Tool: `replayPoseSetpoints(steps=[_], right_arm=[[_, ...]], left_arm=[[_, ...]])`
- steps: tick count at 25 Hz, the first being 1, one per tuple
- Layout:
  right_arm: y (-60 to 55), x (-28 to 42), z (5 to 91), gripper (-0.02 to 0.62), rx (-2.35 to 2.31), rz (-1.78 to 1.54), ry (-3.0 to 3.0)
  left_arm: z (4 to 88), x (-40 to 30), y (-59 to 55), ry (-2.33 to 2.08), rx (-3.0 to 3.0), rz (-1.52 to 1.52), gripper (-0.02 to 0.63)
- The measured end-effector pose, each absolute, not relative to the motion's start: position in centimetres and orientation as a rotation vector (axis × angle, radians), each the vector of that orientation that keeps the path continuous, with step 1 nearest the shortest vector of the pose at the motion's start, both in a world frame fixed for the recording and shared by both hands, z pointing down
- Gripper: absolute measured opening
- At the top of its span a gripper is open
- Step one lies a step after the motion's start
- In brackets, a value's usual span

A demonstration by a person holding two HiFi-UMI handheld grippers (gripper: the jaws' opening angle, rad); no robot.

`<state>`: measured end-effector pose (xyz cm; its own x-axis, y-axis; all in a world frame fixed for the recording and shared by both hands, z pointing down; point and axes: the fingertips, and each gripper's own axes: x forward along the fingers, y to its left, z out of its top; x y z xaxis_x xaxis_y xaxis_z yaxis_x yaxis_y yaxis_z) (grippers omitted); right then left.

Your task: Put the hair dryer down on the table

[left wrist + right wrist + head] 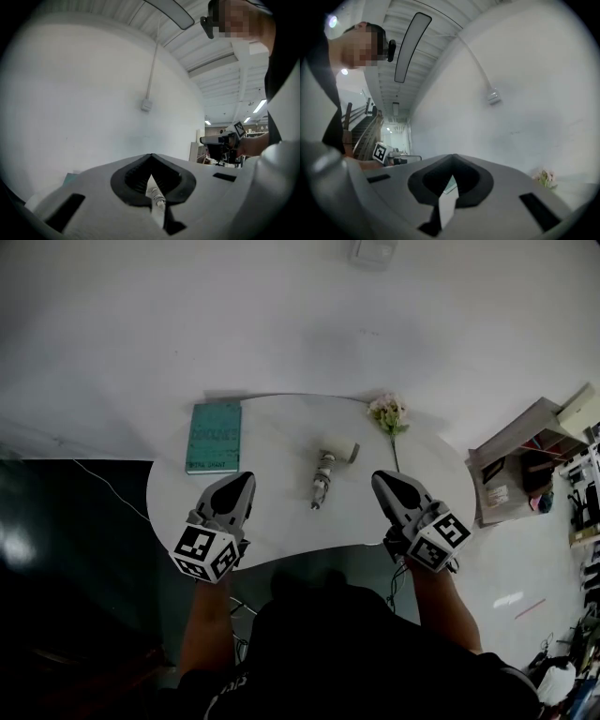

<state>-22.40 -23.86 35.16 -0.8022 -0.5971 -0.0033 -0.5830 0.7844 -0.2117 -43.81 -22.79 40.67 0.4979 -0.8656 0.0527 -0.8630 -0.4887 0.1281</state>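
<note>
The hair dryer (328, 472), pale grey with a silvery handle, lies on the white round table (281, 531) near its middle. My left gripper (240, 486) hovers over the table's front left, jaws together with nothing in them. Over the front right, my right gripper (383, 483) is shut too and holds nothing. The dryer lies between the two grippers, apart from both. In the left gripper view a bit of the dryer (156, 197) shows through the slit under the shut tips (151, 157). The right gripper view shows its tips (453, 157) closed.
A teal book (214, 437) lies at the table's back left and a small bunch of flowers (389, 416) at its back right. The table stands against a white wall. A low shelf with clutter (525, 465) is on the floor to the right.
</note>
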Motion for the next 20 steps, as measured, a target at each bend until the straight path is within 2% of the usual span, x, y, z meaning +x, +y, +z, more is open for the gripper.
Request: replayPoseSetpoints(steps=[9, 20], right_arm=[[-24.1, -15.6, 34.9, 0.003, -1.052, -0.214, 2.849], [-24.8, -11.0, 34.7, 0.003, -1.011, -0.121, 2.899]], left_arm=[[39.1, -41.0, -23.0, -1.594, 2.575, -0.058, 0.008], [37.1, -37.5, -24.0, -1.753, 2.563, 0.037, 0.009]])
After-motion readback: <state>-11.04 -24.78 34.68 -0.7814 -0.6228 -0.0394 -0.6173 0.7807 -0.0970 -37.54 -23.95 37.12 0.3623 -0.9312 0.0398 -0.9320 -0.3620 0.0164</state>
